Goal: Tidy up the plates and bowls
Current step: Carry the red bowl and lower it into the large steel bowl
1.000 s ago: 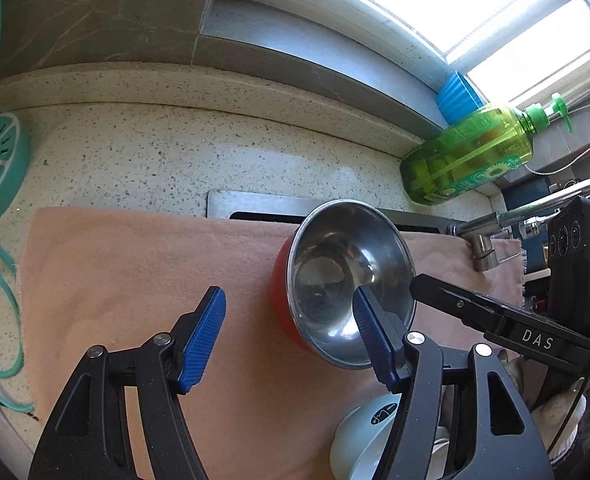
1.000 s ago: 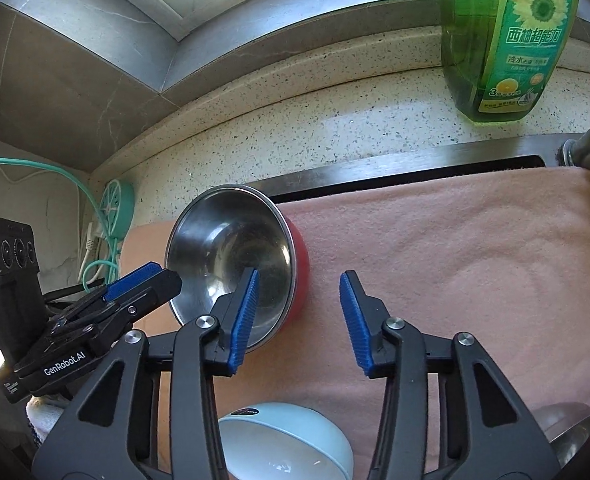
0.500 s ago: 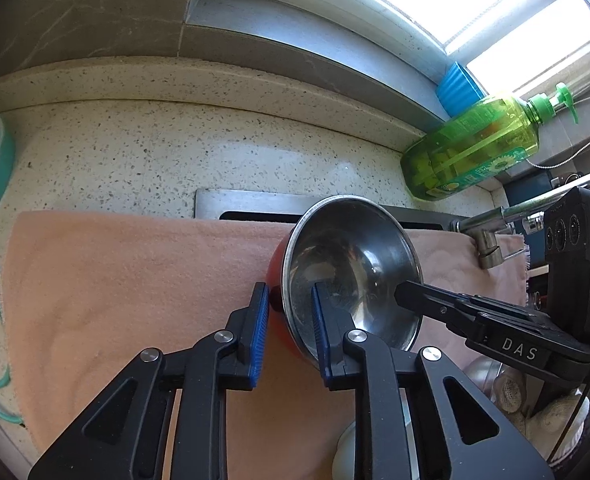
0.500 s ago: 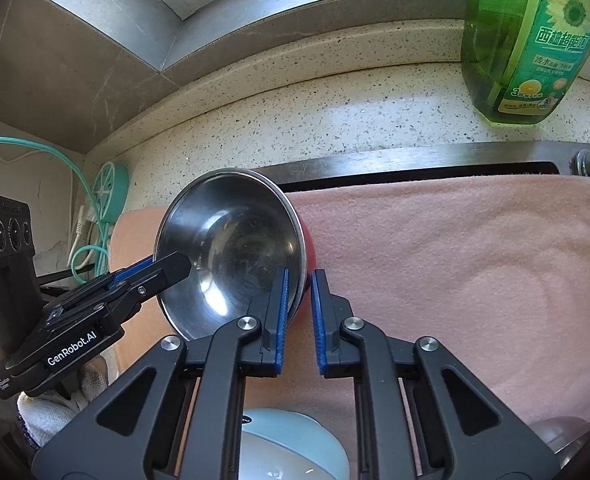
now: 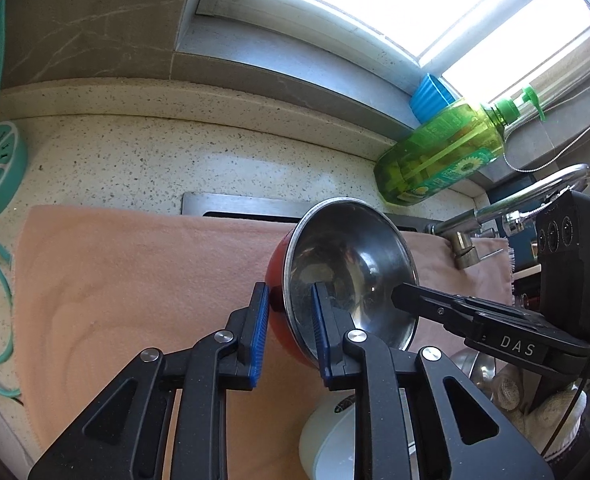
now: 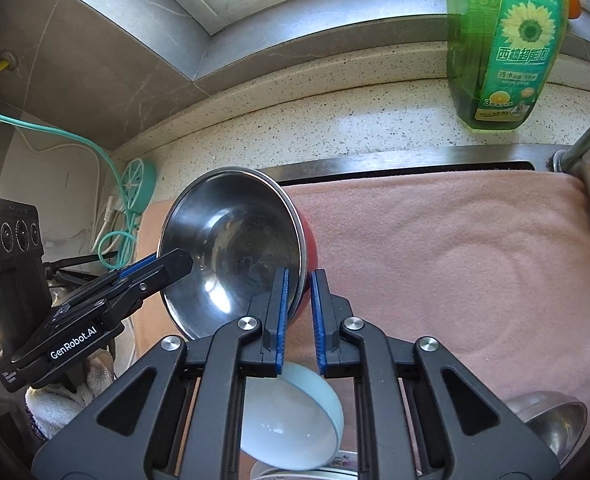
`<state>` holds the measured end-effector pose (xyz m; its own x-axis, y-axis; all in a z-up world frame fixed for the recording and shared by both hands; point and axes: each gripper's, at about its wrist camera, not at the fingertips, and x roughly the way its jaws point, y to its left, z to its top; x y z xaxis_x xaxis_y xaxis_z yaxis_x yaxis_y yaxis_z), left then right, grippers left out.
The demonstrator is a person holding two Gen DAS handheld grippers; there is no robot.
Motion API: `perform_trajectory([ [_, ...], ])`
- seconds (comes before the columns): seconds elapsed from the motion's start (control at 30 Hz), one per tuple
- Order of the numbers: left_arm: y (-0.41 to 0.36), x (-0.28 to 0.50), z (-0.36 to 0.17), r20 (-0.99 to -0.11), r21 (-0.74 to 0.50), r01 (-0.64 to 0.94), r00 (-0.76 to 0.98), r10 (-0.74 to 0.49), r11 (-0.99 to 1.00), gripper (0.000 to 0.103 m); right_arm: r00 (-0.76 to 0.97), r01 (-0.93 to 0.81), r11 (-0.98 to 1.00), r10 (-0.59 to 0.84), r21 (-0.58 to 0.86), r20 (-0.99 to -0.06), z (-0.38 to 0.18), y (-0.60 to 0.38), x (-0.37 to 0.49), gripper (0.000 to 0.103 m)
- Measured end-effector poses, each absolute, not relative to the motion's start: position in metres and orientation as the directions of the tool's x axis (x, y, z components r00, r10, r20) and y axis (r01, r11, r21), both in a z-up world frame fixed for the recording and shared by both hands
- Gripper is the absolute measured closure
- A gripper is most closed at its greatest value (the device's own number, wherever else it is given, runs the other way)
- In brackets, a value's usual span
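Left tongs (image 5: 287, 332): clamped on the near rim of the steel bowl (image 5: 351, 272), one blue pad on its red outer wall, the other inside.
Right tongs (image 6: 297, 316): clamped on the same bowl's rim at the opposite side, the wall pinched between the pads.
Bowl: held tilted between both tongs, clear of the pink towel (image 6: 455, 264), its mouth turned toward the cameras.
Below the tongs: a pale blue bowl (image 6: 295, 420) lies on other dishes; a second steel bowl (image 6: 551, 420) sits to the right tongs' right.
Beyond the tongs: speckled bench (image 5: 135, 160), green soap bottle (image 6: 503, 48), faucet (image 5: 527, 196).
Risk: smooth steel gripped only at the thin rim could slide out if either hand twists or the two pull apart unevenly, and the bowl would likely drop onto the dishes beneath.
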<state>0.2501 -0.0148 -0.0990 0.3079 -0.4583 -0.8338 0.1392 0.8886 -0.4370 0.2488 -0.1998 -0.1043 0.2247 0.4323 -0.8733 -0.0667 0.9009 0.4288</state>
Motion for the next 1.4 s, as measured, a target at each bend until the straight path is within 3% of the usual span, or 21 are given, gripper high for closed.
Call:
perform_trajectory([
  [0.67,-0.082,0.170,-0.037,-0.756,-0.489,0.256,0.351,-0.552,0.834,0.084,0.314,-0.089,0.890,0.451,0.448,-0.835,-0.037,-0.296,0.150,0.092],
  [1.4,-0.192,0.110,-0.072,-0.790,-0.504,0.359,0.175,-0.587,0.785,0.084,0.248,0.029,0.938,0.329,0.347,-0.911,-0.092,-0.393,0.078,0.092],
])
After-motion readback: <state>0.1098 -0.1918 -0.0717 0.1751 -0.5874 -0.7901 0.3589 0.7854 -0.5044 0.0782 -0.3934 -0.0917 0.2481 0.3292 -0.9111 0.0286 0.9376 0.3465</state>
